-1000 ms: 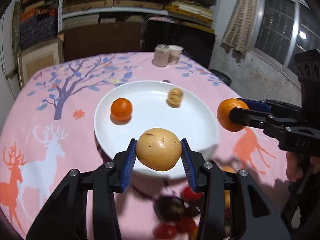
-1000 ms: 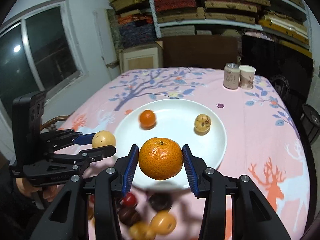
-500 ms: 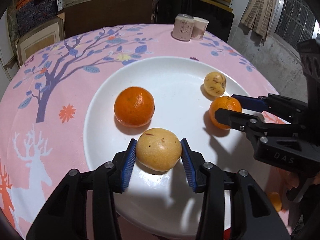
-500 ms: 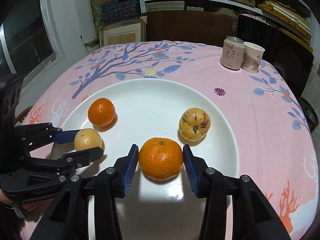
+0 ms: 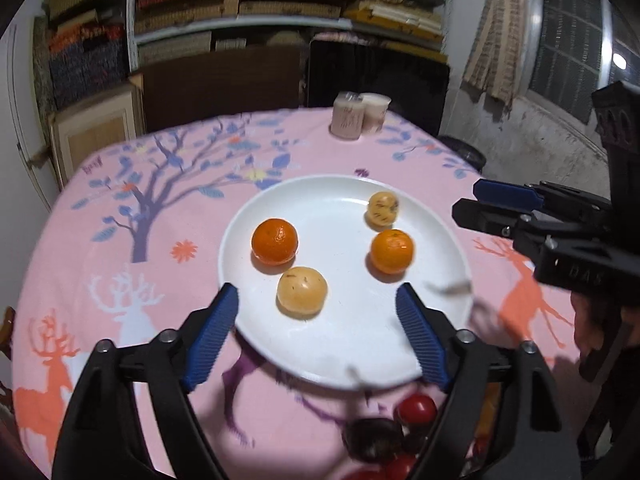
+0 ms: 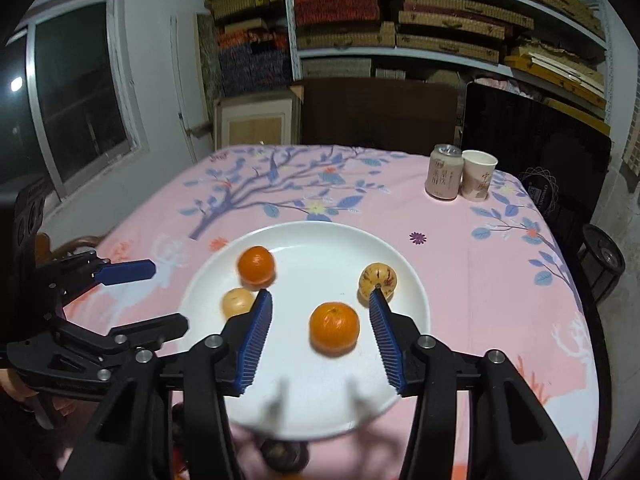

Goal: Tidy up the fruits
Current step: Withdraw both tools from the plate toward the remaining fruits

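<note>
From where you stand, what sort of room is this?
Probably a home storeroom used for dining: shelves crammed with stacked boxes, a round table under a pink tablecloth, and a white plate of fruit.

**What I can't make out**

From the left wrist, the dark and red fruits (image 5: 384, 436) at the bottom sit half behind my left gripper (image 5: 316, 340) and run off the frame. The can (image 5: 347, 119) is blurred there, print unreadable. From the right wrist, a dark fruit (image 6: 285, 456) is smeared.
</note>
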A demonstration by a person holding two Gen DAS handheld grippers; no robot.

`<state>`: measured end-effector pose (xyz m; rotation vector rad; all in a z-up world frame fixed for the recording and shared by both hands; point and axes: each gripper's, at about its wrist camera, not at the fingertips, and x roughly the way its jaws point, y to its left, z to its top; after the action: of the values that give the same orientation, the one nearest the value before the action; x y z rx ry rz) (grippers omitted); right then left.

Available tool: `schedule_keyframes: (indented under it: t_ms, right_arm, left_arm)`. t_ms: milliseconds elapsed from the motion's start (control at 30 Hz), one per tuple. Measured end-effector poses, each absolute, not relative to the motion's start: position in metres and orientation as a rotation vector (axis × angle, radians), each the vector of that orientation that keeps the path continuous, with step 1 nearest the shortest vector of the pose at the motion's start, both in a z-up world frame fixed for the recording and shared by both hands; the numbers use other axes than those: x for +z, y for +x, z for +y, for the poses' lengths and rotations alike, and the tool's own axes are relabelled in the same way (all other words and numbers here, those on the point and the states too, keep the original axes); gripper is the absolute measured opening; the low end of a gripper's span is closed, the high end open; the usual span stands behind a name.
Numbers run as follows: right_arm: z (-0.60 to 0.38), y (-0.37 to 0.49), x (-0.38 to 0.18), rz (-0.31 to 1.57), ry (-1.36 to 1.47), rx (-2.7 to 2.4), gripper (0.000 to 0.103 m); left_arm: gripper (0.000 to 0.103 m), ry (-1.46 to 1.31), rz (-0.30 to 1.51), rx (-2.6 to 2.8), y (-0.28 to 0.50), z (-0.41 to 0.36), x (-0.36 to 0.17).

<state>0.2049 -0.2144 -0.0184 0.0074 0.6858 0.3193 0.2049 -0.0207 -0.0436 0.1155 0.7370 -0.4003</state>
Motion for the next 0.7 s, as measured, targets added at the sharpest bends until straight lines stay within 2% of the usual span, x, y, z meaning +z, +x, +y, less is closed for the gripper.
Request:
schedule_keyframes:
  t_ms: [167, 300, 600, 700]
  right_arm:
    - [-0.236, 0.128, -0.029, 0.694, 0.079, 0.332, 0.057]
    - [-0.243, 0.078, -0.067, 0.730, 0.103, 0.327, 0.057]
    - [-0.252, 0.036, -0.101, 0.790, 0.136, 0.291, 0.057]
    - [-0.254, 0.026, -0.102, 0.794, 0.121, 0.304, 0.056]
  left_arm:
    - [0.087, 0.150, 0.693, -0.424, 0.124, 0.001, -0.045]
    - [0.087, 0.134, 0.792, -0.432, 0.081, 0.017, -0.080]
    - [0.087, 0.191, 0.893, -0.403, 0.062, 0.000, -0.134]
    - [0.075, 0.222, 0.927, -0.395, 0.069, -0.009, -0.146]
